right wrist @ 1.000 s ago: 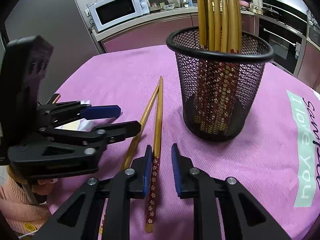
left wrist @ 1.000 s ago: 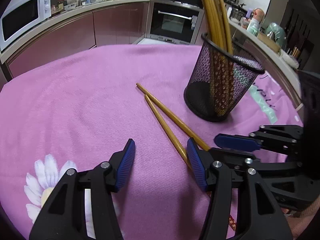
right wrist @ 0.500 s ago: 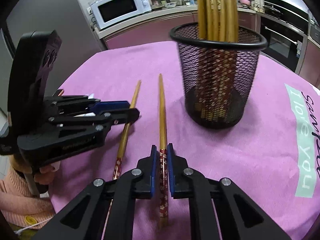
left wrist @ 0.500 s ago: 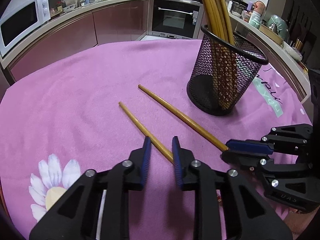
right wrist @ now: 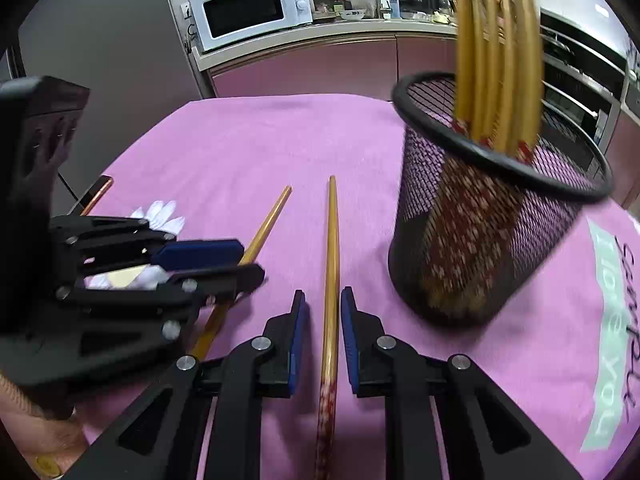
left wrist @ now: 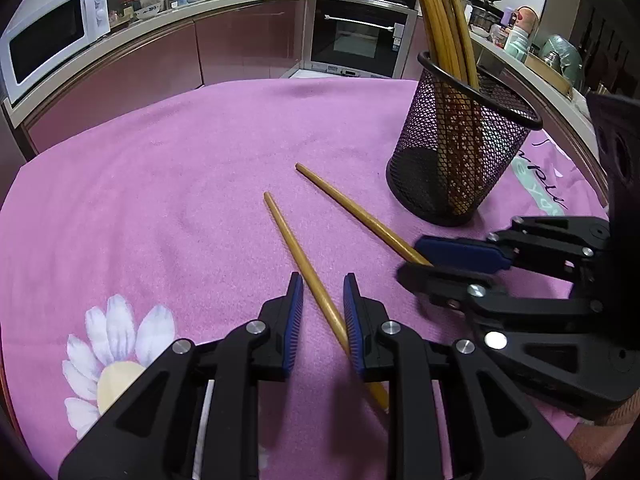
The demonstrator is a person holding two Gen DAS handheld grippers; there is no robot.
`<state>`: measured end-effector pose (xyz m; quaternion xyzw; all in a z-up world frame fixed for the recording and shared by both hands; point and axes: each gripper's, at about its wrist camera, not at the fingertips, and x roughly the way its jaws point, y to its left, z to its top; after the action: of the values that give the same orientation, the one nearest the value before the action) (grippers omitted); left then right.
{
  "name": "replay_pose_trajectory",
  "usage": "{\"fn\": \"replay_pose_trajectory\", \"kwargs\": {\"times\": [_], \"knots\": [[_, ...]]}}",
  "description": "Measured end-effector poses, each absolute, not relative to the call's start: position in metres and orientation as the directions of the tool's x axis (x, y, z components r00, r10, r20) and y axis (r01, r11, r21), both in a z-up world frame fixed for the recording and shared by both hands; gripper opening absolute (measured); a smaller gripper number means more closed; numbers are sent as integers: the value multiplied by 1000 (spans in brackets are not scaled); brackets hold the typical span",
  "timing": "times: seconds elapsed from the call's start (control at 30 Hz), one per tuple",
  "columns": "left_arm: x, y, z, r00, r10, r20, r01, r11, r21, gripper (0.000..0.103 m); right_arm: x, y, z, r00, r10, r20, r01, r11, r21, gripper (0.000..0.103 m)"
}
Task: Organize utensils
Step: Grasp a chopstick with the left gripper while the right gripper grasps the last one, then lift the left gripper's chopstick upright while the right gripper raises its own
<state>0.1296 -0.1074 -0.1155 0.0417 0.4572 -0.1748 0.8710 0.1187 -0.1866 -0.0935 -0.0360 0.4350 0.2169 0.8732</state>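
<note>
Two wooden chopsticks lie on the pink cloth. My left gripper point(left wrist: 322, 308) straddles the left chopstick point(left wrist: 298, 256), jaws slightly apart, pads near but not clamping it. My right gripper point(right wrist: 324, 320) straddles the right chopstick point(right wrist: 331, 264), also with a small gap on each side. The right chopstick point(left wrist: 360, 216) and the right gripper point(left wrist: 436, 264) show in the left wrist view; the left chopstick point(right wrist: 264, 232) and left gripper point(right wrist: 224, 260) show in the right wrist view. A black mesh holder point(left wrist: 456, 160) point(right wrist: 480, 232) with several chopsticks stands beyond, to the right.
The pink tablecloth point(left wrist: 180, 180) covers a round table, with a daisy print point(left wrist: 116, 344) at front left and green lettering point(right wrist: 612, 360) at right. Kitchen counters, a microwave point(right wrist: 252, 8) and an oven point(left wrist: 360, 40) lie beyond the table edge.
Both grippers closed in from wide open around a chopstick each, and the two chopsticks were pulled apart. Both now stand a little wider than half a second ago.
</note>
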Motion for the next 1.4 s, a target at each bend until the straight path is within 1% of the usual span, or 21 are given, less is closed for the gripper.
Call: {"fn": "replay_pose_trajectory", "kwargs": {"times": [0.17, 0.33, 0.47, 1.0, 1.4], "knots": [[133, -106, -117, 519, -279, -808, 334, 936, -108, 19, 129, -177, -93, 537, 334, -775, -406, 907, 110, 14], [131, -106, -117, 527, -265, -807, 328, 940, -95, 19, 130, -183, -92, 536, 340, -773, -392, 911, 129, 6], [132, -106, -118, 531, -257, -808, 314, 945, -94, 15, 128, -191, -92, 531, 352, -771, -388, 910, 149, 6], [130, -100, -117, 533, -257, -806, 289, 951, -111, 9, 106, -213, -82, 525, 420, -740, -398, 890, 223, 6], [126, -100, -117, 532, -255, -807, 288, 951, -111, 8, 94, -217, -75, 534, 452, -715, -414, 877, 246, 6]]}}
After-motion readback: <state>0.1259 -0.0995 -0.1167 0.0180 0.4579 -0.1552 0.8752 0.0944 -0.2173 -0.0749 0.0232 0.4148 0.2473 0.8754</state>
